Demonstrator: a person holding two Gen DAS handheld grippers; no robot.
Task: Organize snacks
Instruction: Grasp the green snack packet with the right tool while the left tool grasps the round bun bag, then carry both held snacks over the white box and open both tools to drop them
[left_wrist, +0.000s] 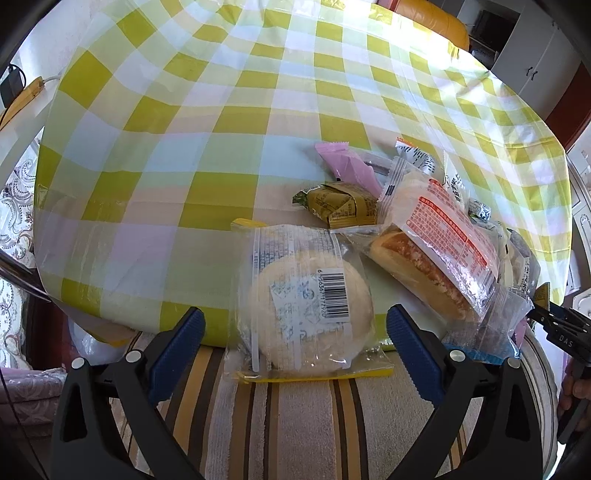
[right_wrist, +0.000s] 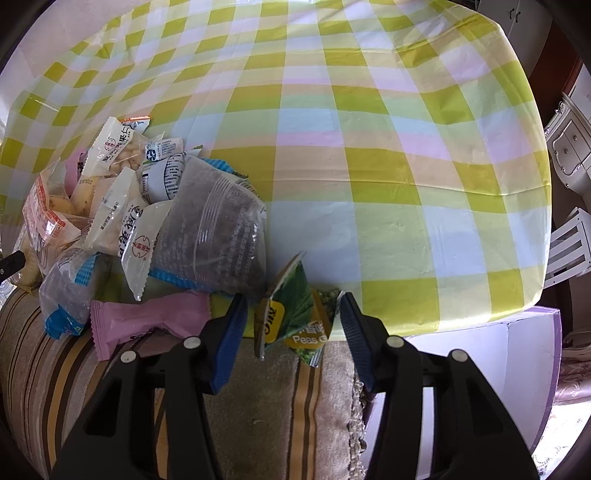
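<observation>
In the left wrist view, a clear bag with a round white cake (left_wrist: 310, 306) lies at the near edge of the checked tablecloth (left_wrist: 184, 147). My left gripper (left_wrist: 295, 325) stands open around it, its blue pads apart from the bag's sides. To the right lie a bread in a red-printed wrapper (left_wrist: 436, 243), an olive packet (left_wrist: 347, 206) and a pink packet (left_wrist: 343, 166). In the right wrist view, my right gripper (right_wrist: 293, 306) is shut on a small green pea packet (right_wrist: 295, 310), which stands tilted up. The snack pile lies to its left, with a dark clear bag (right_wrist: 214, 236) and a pink packet (right_wrist: 147, 317).
A striped brown and beige cloth (right_wrist: 258, 406) lies under both grippers, below the table's edge. A pale purple box (right_wrist: 517, 350) stands to the right. White furniture (right_wrist: 569, 147) is beyond the table's right edge. The other gripper's black body (left_wrist: 565, 336) shows at the right of the left wrist view.
</observation>
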